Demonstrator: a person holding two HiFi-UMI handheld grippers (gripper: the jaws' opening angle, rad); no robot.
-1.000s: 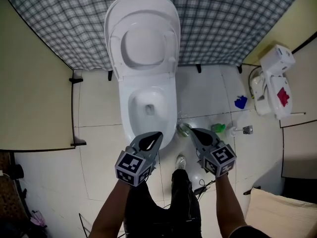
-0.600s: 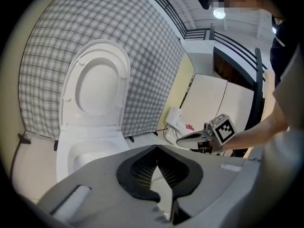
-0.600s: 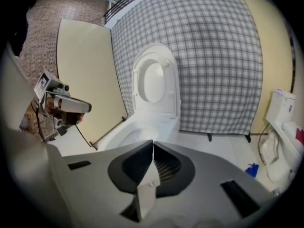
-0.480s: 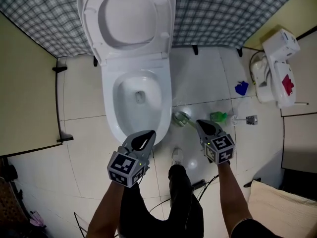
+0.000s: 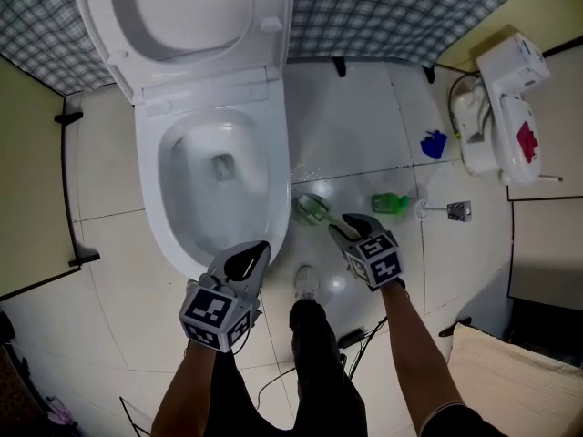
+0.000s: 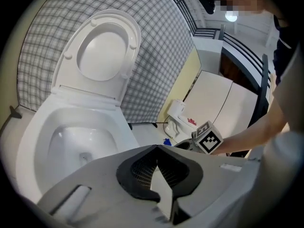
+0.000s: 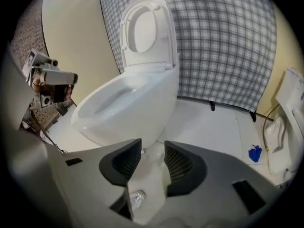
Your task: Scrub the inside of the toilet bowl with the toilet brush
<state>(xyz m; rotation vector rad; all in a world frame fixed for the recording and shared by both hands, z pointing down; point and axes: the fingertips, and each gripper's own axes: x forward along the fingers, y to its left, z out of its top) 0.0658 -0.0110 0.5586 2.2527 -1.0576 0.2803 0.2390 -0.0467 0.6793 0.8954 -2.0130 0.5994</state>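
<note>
1. White glazed ceramic toilet bowl (image 5: 150,208): oval and smooth-walled, it is standing open. Its white plastic seat and lid (image 5: 182,7) are leaning upright against a grey-blue checked cloth (image 5: 392,7).
2. Glossy white floor tiles (image 5: 364,126): they are reflecting light beside the bowl.
3. Toilet brush (image 5: 312,208): its rounded, pale green, translucent-looking lower end is sitting on the tiles just beside the bowl, outside it, on the right gripper's side. A thin green handle is slanting up from it towards that gripper.
4. Right gripper (image 5: 339,228): grey plastic with ribbed black pads (image 7: 183,163). Its jaws have just been opening and are standing apart. A pale green strip, apparently the brush handle, is running between them close to one pad, not pinched.
5. Left gripper (image 5: 262,247): of the same build, it is hovering at the bowl's near rim with its jaws pressed together at the tips, nothing between them.
6. Small bright green object (image 5: 390,203): it is lying on the tiles near the right gripper, apart from the bowl.
</note>
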